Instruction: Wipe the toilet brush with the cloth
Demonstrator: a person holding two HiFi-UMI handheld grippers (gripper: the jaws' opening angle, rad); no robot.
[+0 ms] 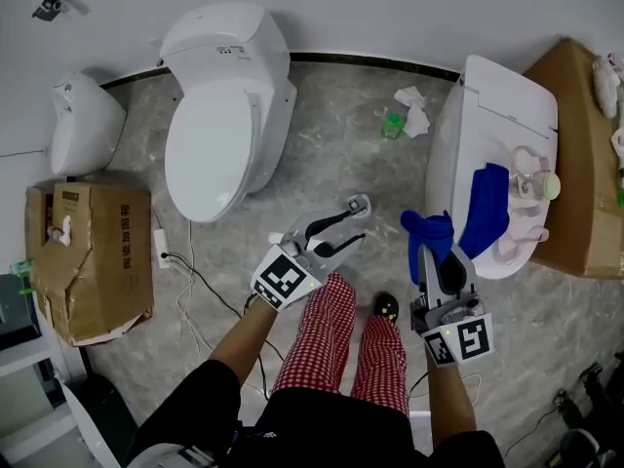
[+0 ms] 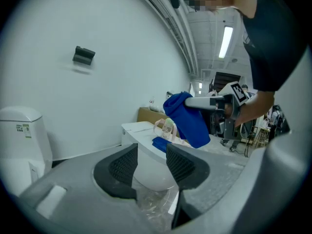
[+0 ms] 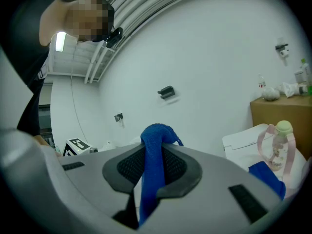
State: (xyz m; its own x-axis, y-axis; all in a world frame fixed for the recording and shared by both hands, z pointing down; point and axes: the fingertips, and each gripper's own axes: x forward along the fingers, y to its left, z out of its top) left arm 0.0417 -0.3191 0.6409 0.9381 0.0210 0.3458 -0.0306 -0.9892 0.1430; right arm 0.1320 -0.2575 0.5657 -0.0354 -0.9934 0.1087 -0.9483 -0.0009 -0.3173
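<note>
Right gripper [image 3: 154,168]: jaws closed on a blue cloth [image 3: 155,141], which is pinched between the ribbed pads, bunched above them and trailing below. Left gripper [image 2: 151,164]: jaws held apart, nothing pressed by either pad; a clear crinkled scrap [image 2: 155,204] is seen low in the gap and cannot be identified. Both grippers are held level over the grey marbled floor [image 1: 331,154], the left just beside the right, above the person's red checked trousers [image 1: 330,337]. Right toilet [image 1: 483,115]: lid shut, and a second blue cloth [image 1: 487,208] is laid on it. A pink looped item [image 1: 525,169] with a pale green round top rests there just beside that cloth; it is taken for the toilet brush, though no bristles can be made out. The held cloth is apart from it, near the lid's front edge. Left toilet [image 1: 210,144]: lid shut, well apart from both grippers. Open floor is left between the two toilets, bounded behind by the wall. Crumpled tissue [image 1: 414,113] is noted near the wall. A cardboard box [image 1: 93,261] stands at the far left, with a cable [image 1: 200,279] running across the floor beside it. Another box [image 1: 575,154] is set against the right toilet's far side.
</note>
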